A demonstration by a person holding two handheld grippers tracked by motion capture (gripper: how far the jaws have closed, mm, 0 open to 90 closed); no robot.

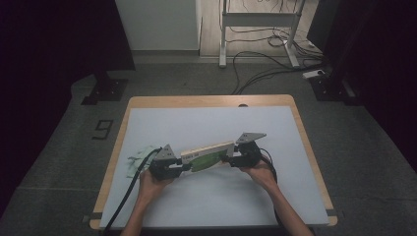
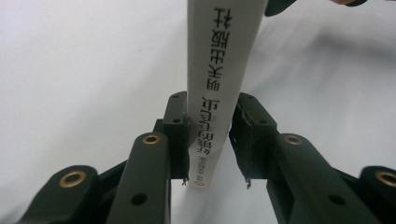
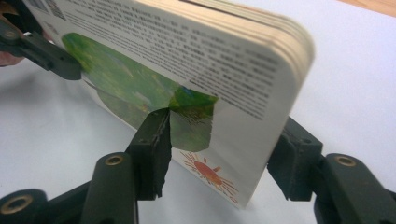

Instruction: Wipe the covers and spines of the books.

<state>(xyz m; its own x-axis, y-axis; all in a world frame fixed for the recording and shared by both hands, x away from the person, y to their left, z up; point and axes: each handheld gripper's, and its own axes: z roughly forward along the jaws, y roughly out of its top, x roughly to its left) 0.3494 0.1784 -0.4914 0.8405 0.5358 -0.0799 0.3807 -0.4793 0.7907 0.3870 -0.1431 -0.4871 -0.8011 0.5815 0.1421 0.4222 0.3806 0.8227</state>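
I hold a thick board book (image 1: pixel 210 156) off the white tabletop (image 1: pixel 206 123) between my two tongs, one at each end. Its long axis runs from lower left to upper right in the high view, the left end nearer to me and the right end a little farther away and higher. It sits roughly in the middle of the tabletop, slightly toward my side.

My left tongs (image 1: pixel 183 167) take the near left end. In the left gripper view (image 2: pixel 208 140) the white spine with black printed characters stands straight up between the jaws and runs away from the camera. The left jaw pad lies against the spine's side; the right jaw pad stands just beside the other side, and I cannot tell whether it touches, so I cannot say how firmly this end is clamped.

My right tongs (image 1: pixel 230 158) take the far right end. In the right gripper view (image 3: pixel 219 154) the book (image 3: pixel 201 79) is tilted, its back cover facing the camera with dense small text, a green leaf shape and a small orange sun near the rounded corner. One jaw presses on that cover and the other sits behind the stacked thick page edges, so these tongs are clenched on the book.

Some pale green paper (image 1: pixel 137 160) lies flat on the tabletop left of my left hand (image 1: pixel 150 181). A black cable (image 1: pixel 129 189) trails from the left tongs toward the near edge.
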